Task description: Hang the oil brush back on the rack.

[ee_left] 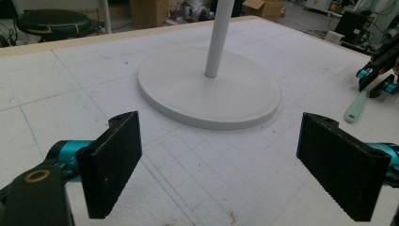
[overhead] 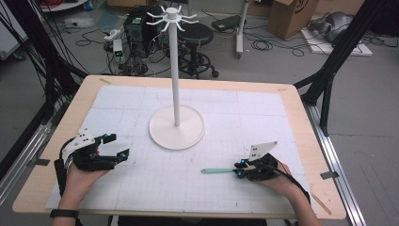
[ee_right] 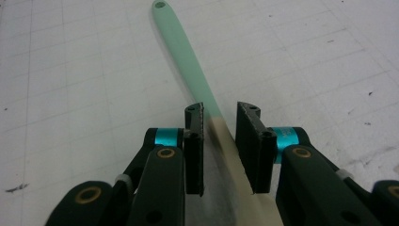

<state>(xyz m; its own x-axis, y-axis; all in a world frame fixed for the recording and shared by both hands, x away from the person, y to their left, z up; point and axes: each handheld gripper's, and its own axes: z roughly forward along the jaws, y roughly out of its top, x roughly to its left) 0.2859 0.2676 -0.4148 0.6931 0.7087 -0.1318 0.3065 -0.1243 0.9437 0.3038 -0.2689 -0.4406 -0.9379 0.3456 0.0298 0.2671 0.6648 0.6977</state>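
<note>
A mint-green utensil (overhead: pixel 216 170) with a cream-coloured end lies flat on the white gridded mat, its long handle pointing left. My right gripper (overhead: pixel 239 168) sits low over its right end. In the right gripper view the jaws of that gripper (ee_right: pixel 220 113) straddle the utensil (ee_right: pixel 183 52) where green meets cream, narrowly open, with a small gap at the left jaw. My left gripper (overhead: pixel 117 146) rests near the mat's left side, wide open (ee_left: pixel 222 120) with nothing between its fingers. It faces the stand's base (ee_left: pixel 211 89) and, farther off, the utensil (ee_left: pixel 356 107) and the right gripper (ee_left: pixel 376 80).
A tall white hanger stand (overhead: pixel 177 127) with a round base and a crown of hooks (overhead: pixel 171 16) rises from the mat's middle. The wooden table (overhead: pixel 301 122) borders the mat. Black frame legs, cables, a stool and boxes are on the floor beyond.
</note>
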